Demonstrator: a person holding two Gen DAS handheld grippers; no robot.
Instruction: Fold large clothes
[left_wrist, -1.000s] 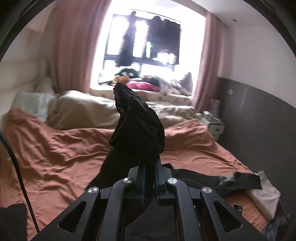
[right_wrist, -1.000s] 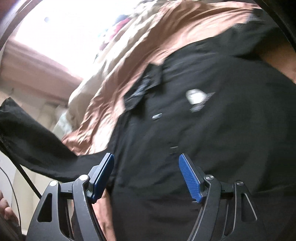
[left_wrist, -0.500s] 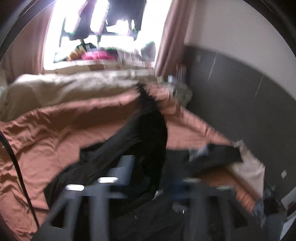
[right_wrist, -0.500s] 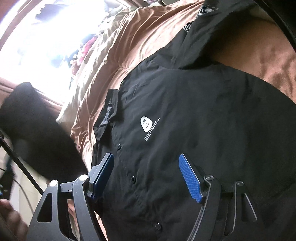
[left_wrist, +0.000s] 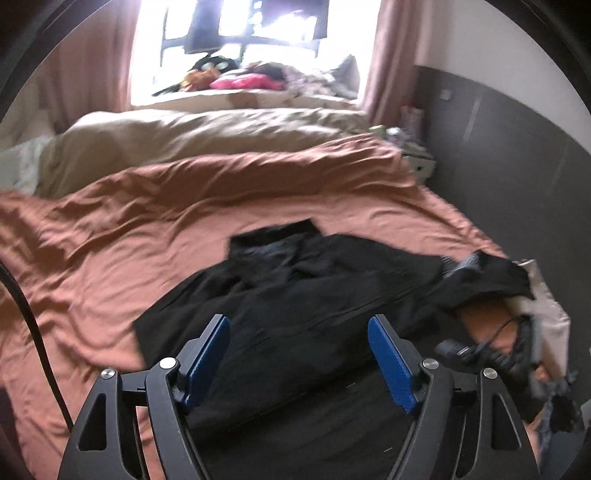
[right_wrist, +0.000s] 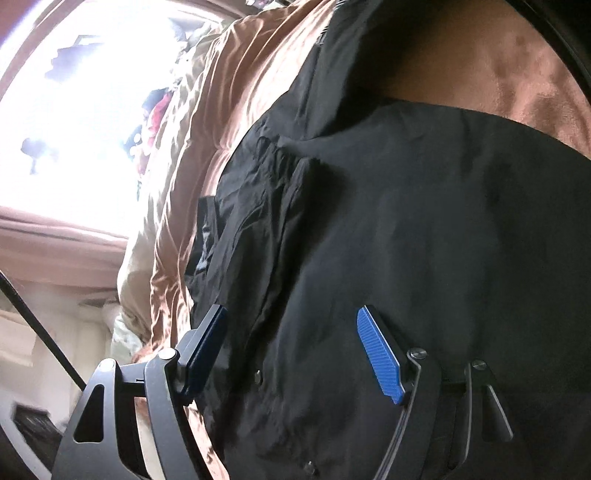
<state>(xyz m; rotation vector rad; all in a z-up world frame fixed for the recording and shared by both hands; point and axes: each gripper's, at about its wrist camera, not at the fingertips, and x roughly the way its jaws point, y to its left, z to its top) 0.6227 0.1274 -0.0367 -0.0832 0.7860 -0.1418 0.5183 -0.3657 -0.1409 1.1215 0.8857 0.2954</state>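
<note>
Opening wider, left gripper (left_wrist: 299, 354) holds nothing; right gripper (right_wrist: 291, 350) gapes empty over the black jacket (left_wrist: 314, 295): its bunched sleeve (left_wrist: 280, 247) may fold in crooked

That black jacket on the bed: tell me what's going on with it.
A person is folding the black jacket on the rust-coloured bedspread with two handheld grippers. The left gripper is opening with nothing pinched; a sleeve lies folded across the body. The right gripper hovers open over the jacket front.
</note>
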